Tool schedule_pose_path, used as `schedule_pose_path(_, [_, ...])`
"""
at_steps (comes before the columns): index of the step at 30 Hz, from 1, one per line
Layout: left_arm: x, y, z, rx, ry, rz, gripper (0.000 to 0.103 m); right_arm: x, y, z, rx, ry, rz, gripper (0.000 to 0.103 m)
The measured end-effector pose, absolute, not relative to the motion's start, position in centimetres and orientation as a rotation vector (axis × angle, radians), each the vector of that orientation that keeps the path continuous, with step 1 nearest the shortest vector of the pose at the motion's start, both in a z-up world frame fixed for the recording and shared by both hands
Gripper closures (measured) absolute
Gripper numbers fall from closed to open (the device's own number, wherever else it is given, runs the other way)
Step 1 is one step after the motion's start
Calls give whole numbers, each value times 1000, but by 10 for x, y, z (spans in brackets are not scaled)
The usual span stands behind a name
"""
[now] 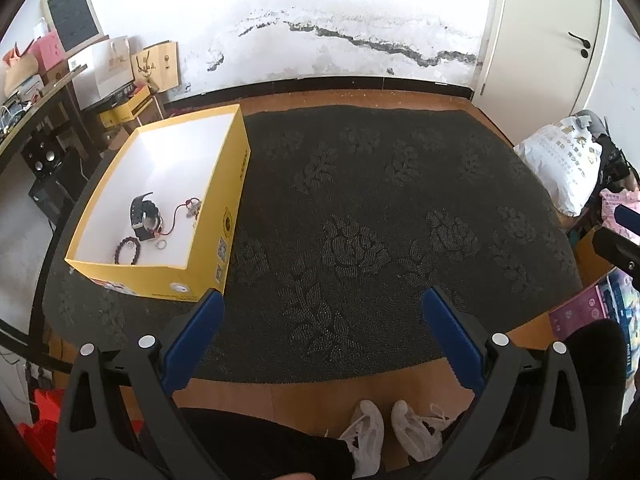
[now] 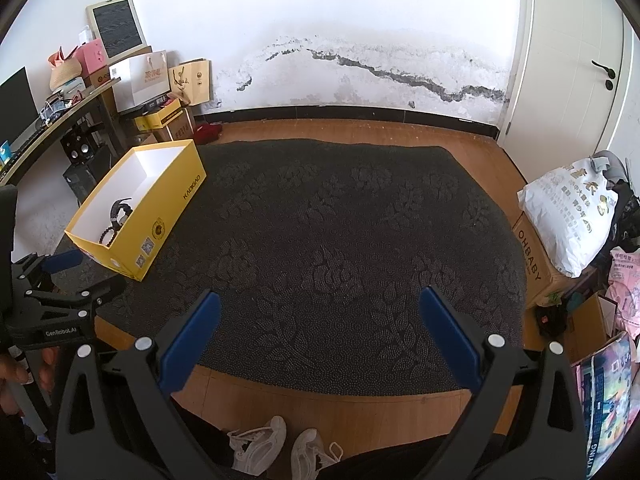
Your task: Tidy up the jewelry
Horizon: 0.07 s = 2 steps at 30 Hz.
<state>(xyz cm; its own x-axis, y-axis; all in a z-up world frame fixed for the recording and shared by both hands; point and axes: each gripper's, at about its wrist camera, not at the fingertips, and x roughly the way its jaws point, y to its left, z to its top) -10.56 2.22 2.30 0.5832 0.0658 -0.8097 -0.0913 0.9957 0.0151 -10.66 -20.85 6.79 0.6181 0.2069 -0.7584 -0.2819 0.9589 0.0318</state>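
A yellow box [image 1: 236, 184] with a white inside stands at the left of a dark patterned rug [image 1: 360, 220]. In it lie a black watch [image 1: 143, 211], a red cord bracelet [image 1: 180, 216], a dark bead bracelet [image 1: 127, 249] and a small ring [image 1: 161, 245]. My left gripper [image 1: 323, 304] is open and empty, above the rug to the right of the box. My right gripper [image 2: 320, 306] is open and empty above the rug. The box [image 2: 176, 204] with the watch [image 2: 120, 211] shows at left in the right wrist view, with the left gripper [image 2: 60, 288] beside it.
A desk [image 2: 60, 112] with bags and boxes stands at the far left. A cardboard box [image 2: 536, 264] with a white sack [image 2: 568, 216] sits at the right. A white door [image 2: 568, 72] is at the back right. My white shoes [image 1: 384, 432] are below on the wood floor.
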Motion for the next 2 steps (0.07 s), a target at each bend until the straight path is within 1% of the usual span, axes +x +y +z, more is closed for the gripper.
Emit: schedule_pose_path(2, [-104,23,20,-30,949,95,6,-104,-211,65,-85,867,283,7])
